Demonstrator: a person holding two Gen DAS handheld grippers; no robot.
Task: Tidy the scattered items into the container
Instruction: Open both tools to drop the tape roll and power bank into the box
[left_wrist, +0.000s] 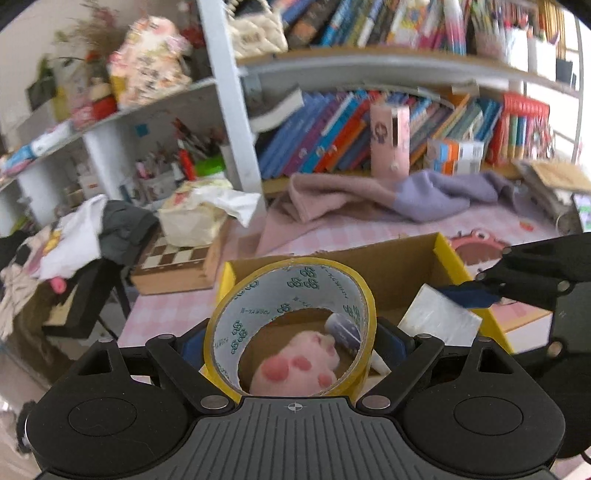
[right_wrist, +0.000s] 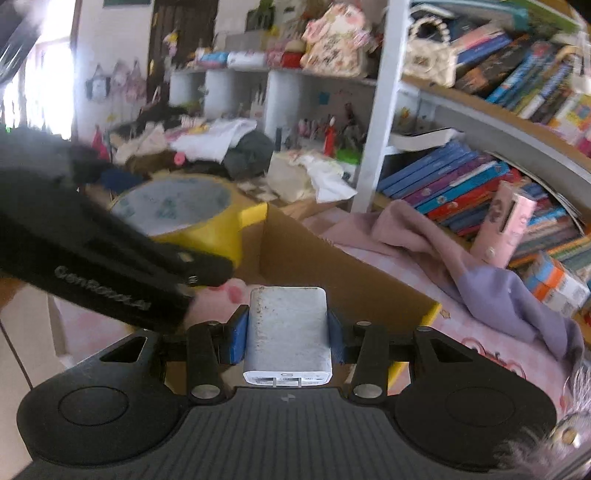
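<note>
left tongs (left_wrist: 291, 343) grip tape roll (left_wrist: 255, 295), right tongs (right_wrist: 286, 332) grip charger (right_wrist: 288, 325) over box (left_wrist: 399, 258).

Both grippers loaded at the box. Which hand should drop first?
Probably left. The left gripper holds the yellow tape roll directly over the open cardboard box. The right gripper holds the white charger block near the box edge.

Left hand-held gripper (left_wrist: 291, 343) widely spread, clamped; right hand-held gripper (right_wrist: 288, 332) narrowly clamped

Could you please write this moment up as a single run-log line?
left gripper: shut on tape roll | right gripper: shut on white charger | both over cardboard box | in box: pink paw toy
</note>
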